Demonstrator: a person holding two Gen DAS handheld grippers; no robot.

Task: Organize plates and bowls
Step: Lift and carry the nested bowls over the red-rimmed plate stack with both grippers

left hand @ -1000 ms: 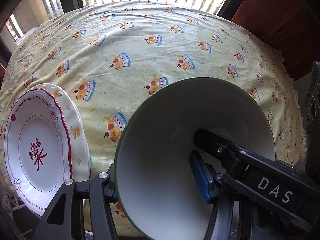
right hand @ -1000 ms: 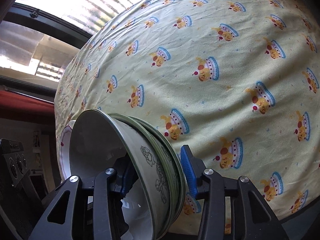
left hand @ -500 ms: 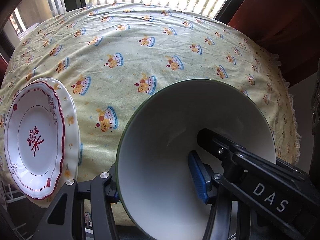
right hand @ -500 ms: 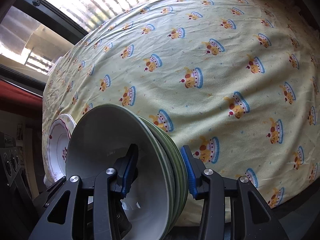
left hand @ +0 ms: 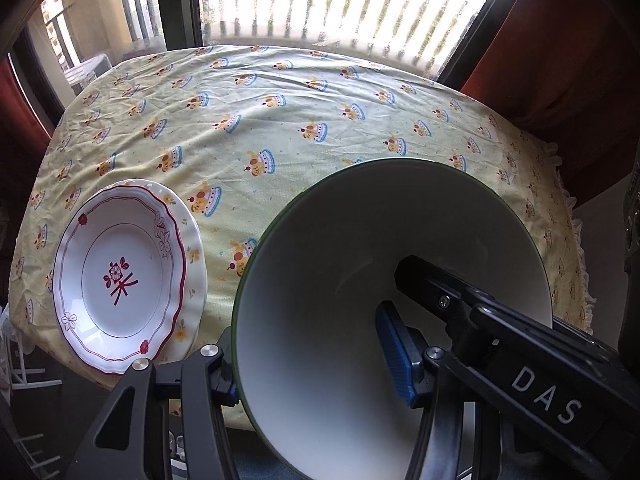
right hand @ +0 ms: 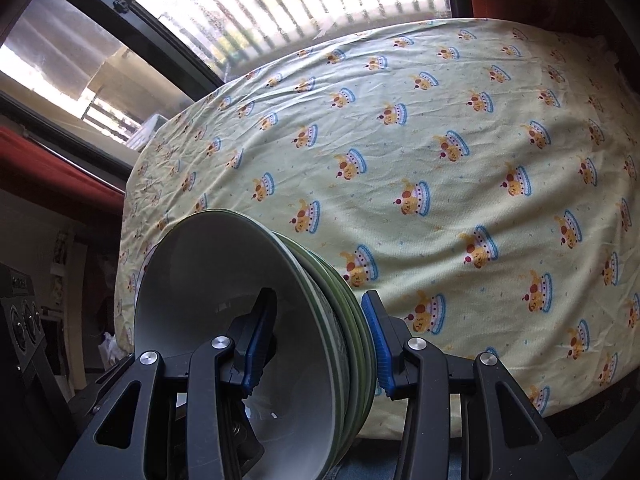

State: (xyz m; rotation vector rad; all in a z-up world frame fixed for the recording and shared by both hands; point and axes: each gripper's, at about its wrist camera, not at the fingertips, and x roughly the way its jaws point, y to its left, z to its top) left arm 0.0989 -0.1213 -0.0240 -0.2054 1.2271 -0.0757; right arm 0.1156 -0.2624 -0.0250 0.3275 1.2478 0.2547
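Both views: worktop (left hand: 320,128) shrinking, more window (left hand: 340,4) showing versus second ago; bowl stack (right hand: 320,320) being lifted off yellow cloth. Plates (left hand: 120,276) sitting at worktop's near-left edge, well apart from stack. Left tongs (left hand: 316,360) half-open, clenching top bowl (left hand: 380,240) wall, blue pad inside. Right tongs (right hand: 316,340) half-open, grasping stacked rims, one pad inside, one outside.

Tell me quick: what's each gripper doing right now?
Left gripper: shut on the rim of the stack of bowls.
Right gripper: shut on the opposite rim of the stack of bowls.
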